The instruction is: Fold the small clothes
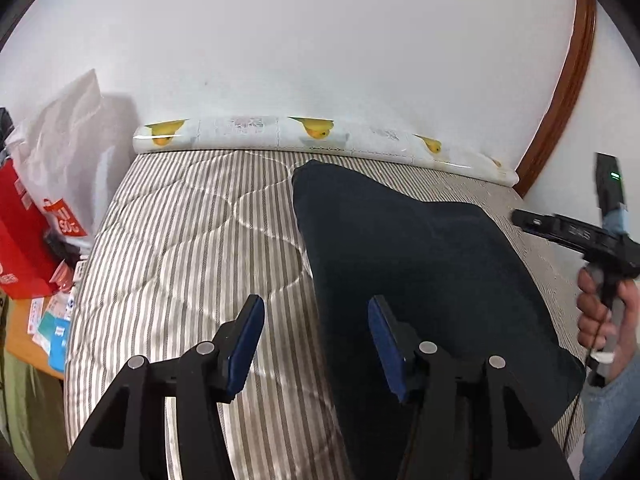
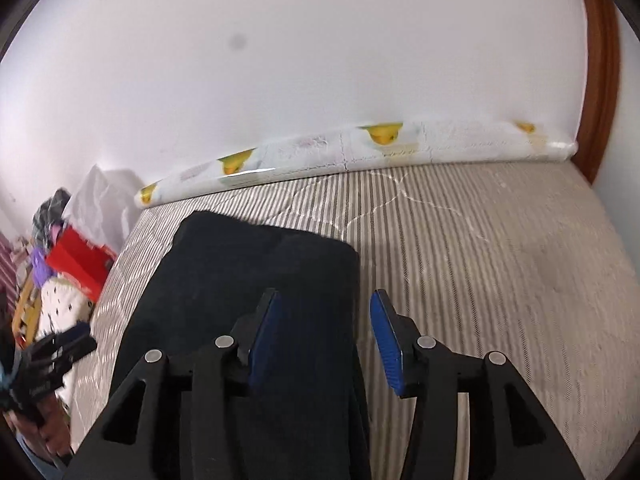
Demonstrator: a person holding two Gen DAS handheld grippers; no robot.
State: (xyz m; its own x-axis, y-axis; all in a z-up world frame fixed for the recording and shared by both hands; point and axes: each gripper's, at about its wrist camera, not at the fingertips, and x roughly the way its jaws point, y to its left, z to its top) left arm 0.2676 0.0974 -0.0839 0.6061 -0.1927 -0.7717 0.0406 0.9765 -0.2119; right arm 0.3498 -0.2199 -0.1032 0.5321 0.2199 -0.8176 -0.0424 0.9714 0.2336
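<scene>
A dark navy garment [image 1: 420,260] lies folded flat on the striped quilt [image 1: 180,240] of a bed; it also shows in the right wrist view [image 2: 248,272]. My left gripper [image 1: 316,304] is open over the garment's left edge, with no cloth pinched between its blue pads. My right gripper [image 2: 325,296] is open too, straddling the garment's right edge with nothing gripped. In the left wrist view the right gripper [image 1: 560,232] appears at the far right, held by a hand [image 1: 600,312]. The left gripper [image 2: 52,356] shows blurred at the lower left of the right wrist view.
A rolled mat with a yellow duck print [image 1: 320,136] runs along the white wall at the bed's far edge. Left of the bed are a white plastic bag [image 1: 68,120], a red box [image 1: 20,240] and loose clutter. A brown door frame [image 1: 560,92] stands at the right.
</scene>
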